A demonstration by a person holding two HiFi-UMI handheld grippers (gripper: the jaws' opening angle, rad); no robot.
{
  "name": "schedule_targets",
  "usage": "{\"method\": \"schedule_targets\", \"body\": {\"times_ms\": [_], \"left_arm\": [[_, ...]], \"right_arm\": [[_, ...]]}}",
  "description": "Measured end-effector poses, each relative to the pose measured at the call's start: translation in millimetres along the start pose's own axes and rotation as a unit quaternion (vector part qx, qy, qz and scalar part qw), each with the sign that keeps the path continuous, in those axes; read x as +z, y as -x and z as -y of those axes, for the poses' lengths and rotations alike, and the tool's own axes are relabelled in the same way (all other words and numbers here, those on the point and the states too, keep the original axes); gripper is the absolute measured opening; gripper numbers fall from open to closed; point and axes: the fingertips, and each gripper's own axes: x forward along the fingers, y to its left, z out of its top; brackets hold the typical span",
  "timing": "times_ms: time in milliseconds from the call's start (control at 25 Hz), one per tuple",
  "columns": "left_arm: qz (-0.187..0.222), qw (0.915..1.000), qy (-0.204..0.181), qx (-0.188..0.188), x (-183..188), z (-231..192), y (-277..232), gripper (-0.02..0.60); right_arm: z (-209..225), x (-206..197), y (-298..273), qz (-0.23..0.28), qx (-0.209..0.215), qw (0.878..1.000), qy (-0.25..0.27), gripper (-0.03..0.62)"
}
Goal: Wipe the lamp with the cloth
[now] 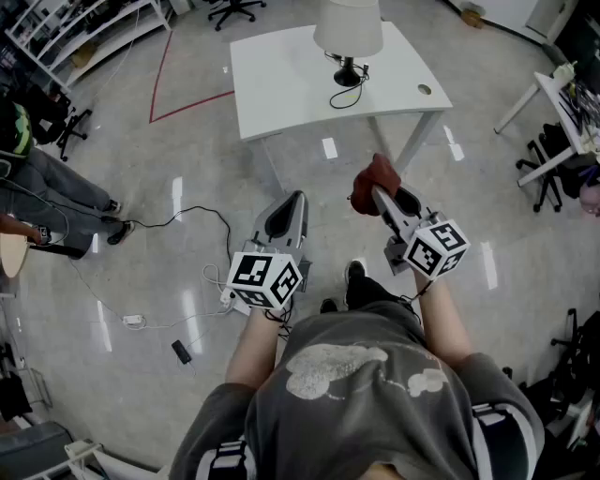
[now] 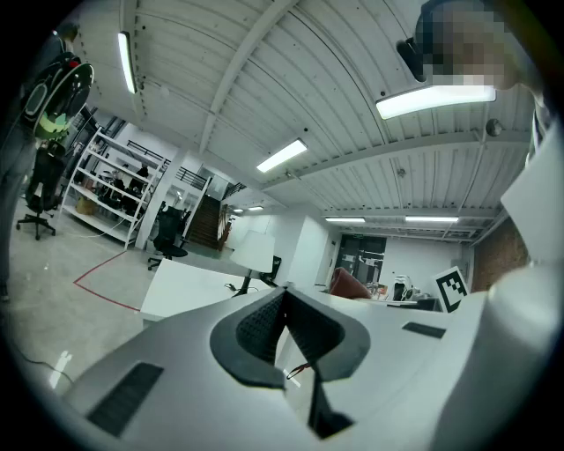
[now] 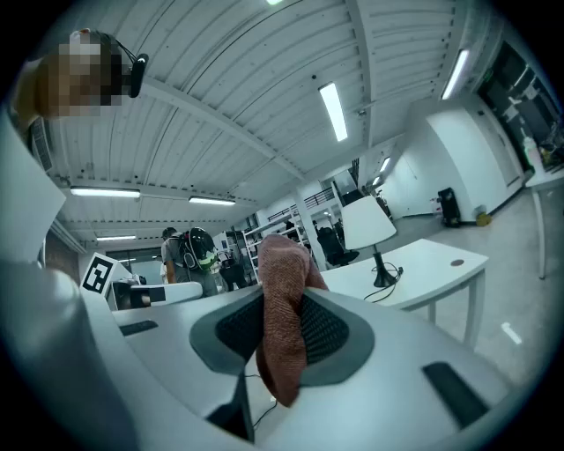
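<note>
A lamp with a white shade and a black base stands on the white table at the far side; it also shows as the lamp and the lamp in the gripper views. My right gripper is shut on a reddish-brown cloth, which hangs between its jaws, the cloth. My left gripper is shut and holds nothing. Both are held over the floor, well short of the table.
A black cord runs from the lamp across the tabletop. Cables and a power strip lie on the floor at the left. A seated person is at the far left, office chairs and another table at the right.
</note>
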Motion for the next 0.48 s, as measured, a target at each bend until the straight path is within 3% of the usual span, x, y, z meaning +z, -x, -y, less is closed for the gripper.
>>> {"method": "schedule_targets", "body": {"times_ms": [240,480], "left_arm": [[-0.001,0.9998,-0.004,0.017,3,-17,-21,0.008],[0.0,0.9987,-0.012,0.05,18,-61,-56,0.008]], "right_arm": [[22,5,-32,-0.001,0.009,1.0,0.001,0.091],[47,12,-102,-0.012,0.034,0.999,-0.011,0.092]]}}
